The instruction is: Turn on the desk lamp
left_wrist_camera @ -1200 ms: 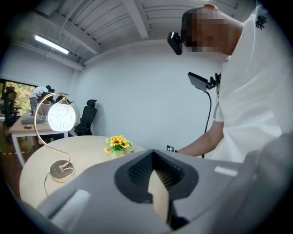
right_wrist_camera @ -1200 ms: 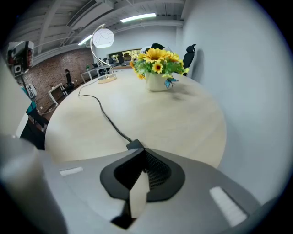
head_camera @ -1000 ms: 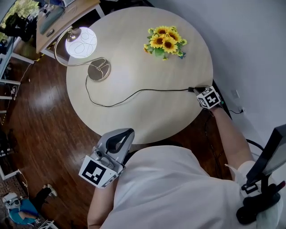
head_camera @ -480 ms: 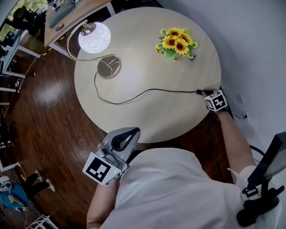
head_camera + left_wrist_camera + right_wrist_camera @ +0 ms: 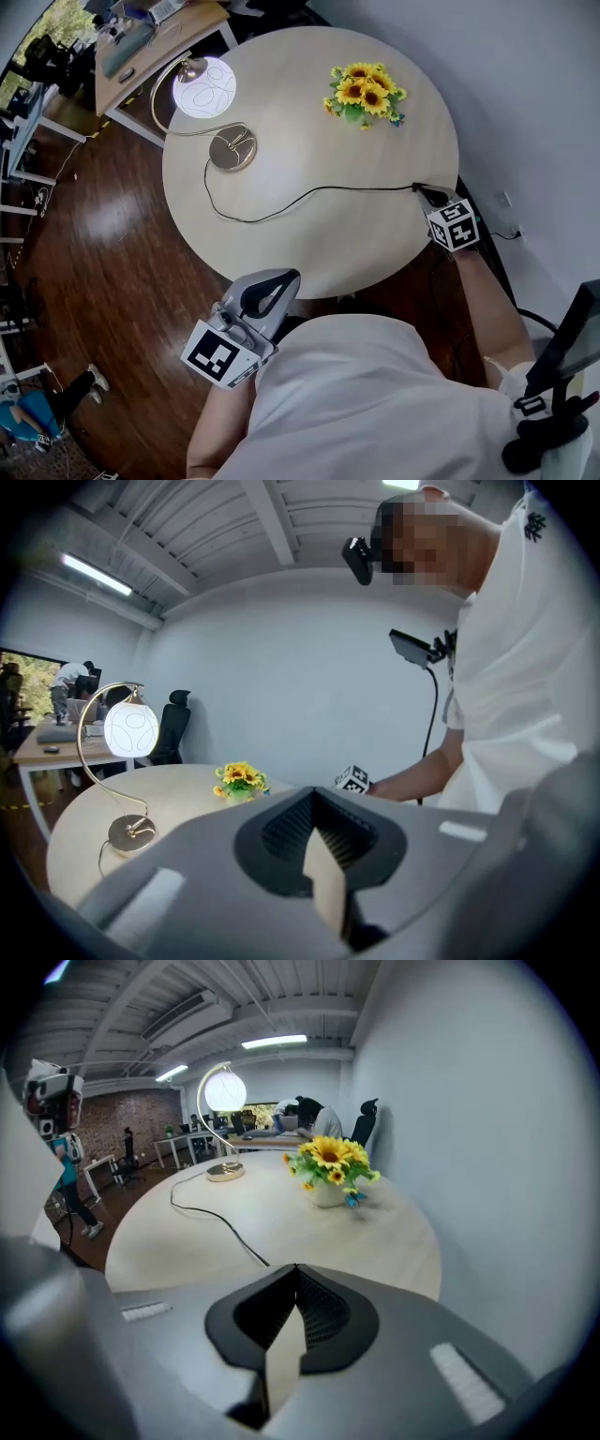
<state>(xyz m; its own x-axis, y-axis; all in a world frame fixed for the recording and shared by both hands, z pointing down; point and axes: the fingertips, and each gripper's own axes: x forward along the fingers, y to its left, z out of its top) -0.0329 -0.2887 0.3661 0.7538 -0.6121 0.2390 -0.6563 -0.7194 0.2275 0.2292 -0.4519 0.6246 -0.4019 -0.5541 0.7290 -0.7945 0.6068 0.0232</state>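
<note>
The desk lamp stands at the far left of the round table [image 5: 309, 122]. Its white globe [image 5: 204, 87] glows, lit, over a brass base [image 5: 232, 150]. A black cord [image 5: 309, 193] runs from the base across the table to the right edge. My right gripper [image 5: 433, 197] is shut at that edge, its tip over the cord's end. In the right gripper view the cord [image 5: 220, 1222] vanishes under the shut gripper [image 5: 296, 1267], and the lit globe [image 5: 225, 1089] is far ahead. My left gripper [image 5: 284, 277] is shut and empty, off the table's near edge.
A small pot of sunflowers [image 5: 364, 92] stands at the table's far right. A desk [image 5: 141, 37] with clutter sits beyond the lamp. Dark wood floor [image 5: 84, 206] lies to the left, a white wall [image 5: 525, 112] to the right. A black stand [image 5: 553, 375] is beside the person.
The head view has shifted slightly. My right gripper has drawn back a little from the cord's end towards the person. The lamp glows in every frame.
</note>
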